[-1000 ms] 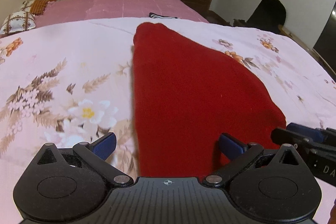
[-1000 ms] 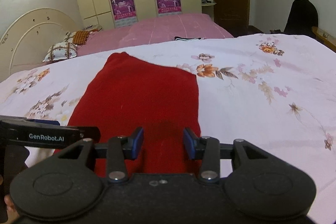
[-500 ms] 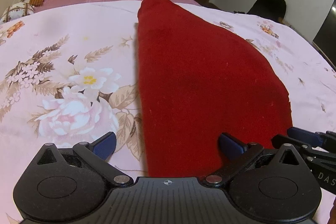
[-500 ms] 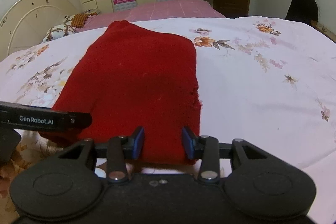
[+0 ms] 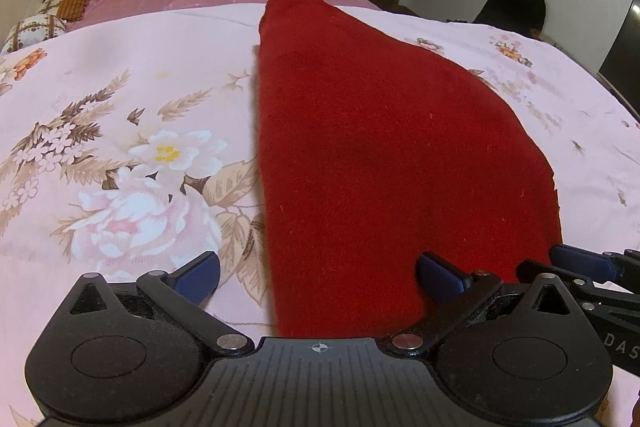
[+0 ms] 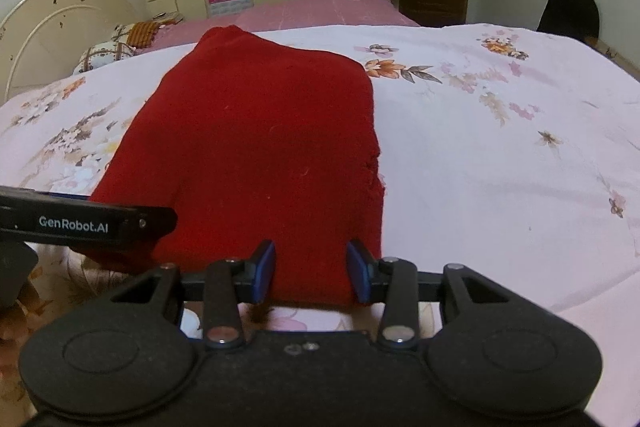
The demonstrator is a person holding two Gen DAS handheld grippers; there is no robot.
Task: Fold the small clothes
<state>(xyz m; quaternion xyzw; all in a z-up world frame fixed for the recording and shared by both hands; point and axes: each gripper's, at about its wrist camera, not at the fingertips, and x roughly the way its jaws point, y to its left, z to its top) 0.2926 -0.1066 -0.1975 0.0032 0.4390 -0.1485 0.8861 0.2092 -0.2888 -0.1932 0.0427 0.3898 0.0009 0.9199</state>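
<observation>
While wide apart, both grippers (image 5: 318,275) (image 6: 311,271) astride red garment (image 5: 380,147).

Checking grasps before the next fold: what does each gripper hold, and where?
Nothing is held. Both the left gripper and right gripper stand open, straddling the red garment's near edge.

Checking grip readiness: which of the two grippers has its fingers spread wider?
The left gripper: its fingers stand far apart beyond the red garment's left edge; the right gripper's sit closer together.

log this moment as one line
stage: pre-grasp | left gripper: open, straddling near hem | right gripper: open, same hem | red garment: flat on bedspread
</observation>
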